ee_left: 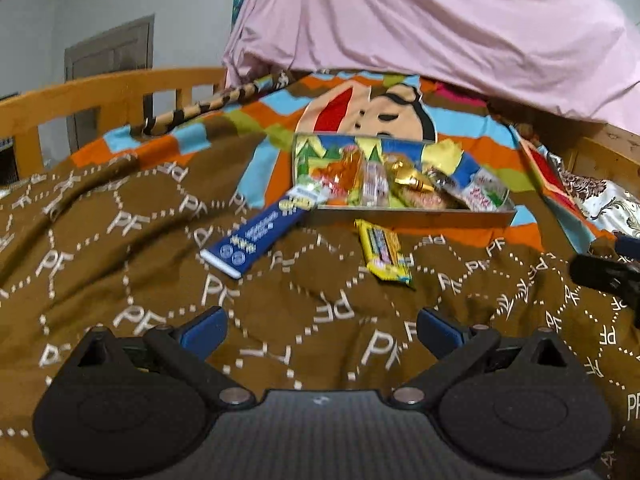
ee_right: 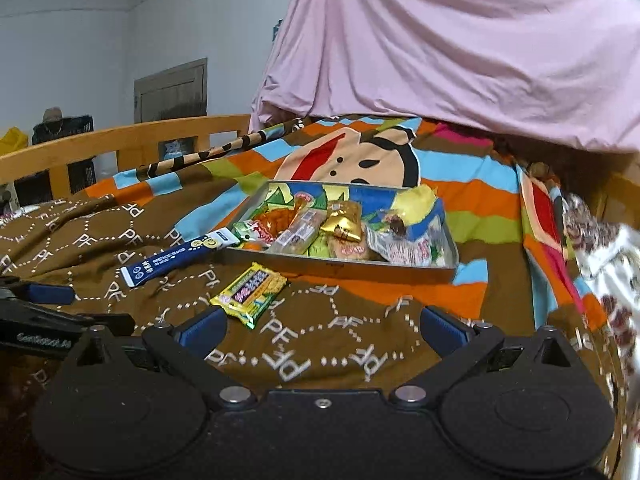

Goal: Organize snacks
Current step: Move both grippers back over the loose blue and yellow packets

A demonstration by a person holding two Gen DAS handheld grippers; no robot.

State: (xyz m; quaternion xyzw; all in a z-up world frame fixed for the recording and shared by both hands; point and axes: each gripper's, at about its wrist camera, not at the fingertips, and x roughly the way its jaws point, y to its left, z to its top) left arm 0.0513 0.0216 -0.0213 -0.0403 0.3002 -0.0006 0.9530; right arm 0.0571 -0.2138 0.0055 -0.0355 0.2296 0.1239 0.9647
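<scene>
A grey metal tray [ee_left: 420, 215] [ee_right: 340, 270] full of several wrapped snacks sits on the bed. A long blue snack pack [ee_left: 260, 234] [ee_right: 176, 258] leans with one end on the tray's left corner. A yellow snack packet [ee_left: 384, 254] [ee_right: 250, 294] lies on the brown blanket in front of the tray. My left gripper [ee_left: 322, 330] is open and empty, well short of both loose snacks. My right gripper [ee_right: 322, 330] is open and empty, its left finger close to the yellow packet. The left gripper also shows at the left edge of the right wrist view [ee_right: 48, 312].
The bed has a brown patterned blanket [ee_left: 120, 240] and a colourful cartoon cover [ee_left: 360, 112]. A wooden rail [ee_left: 100, 96] runs along the far left side. A pink sheet [ee_left: 440, 20] hangs behind the tray. A floral pillow [ee_left: 600, 204] lies at the right.
</scene>
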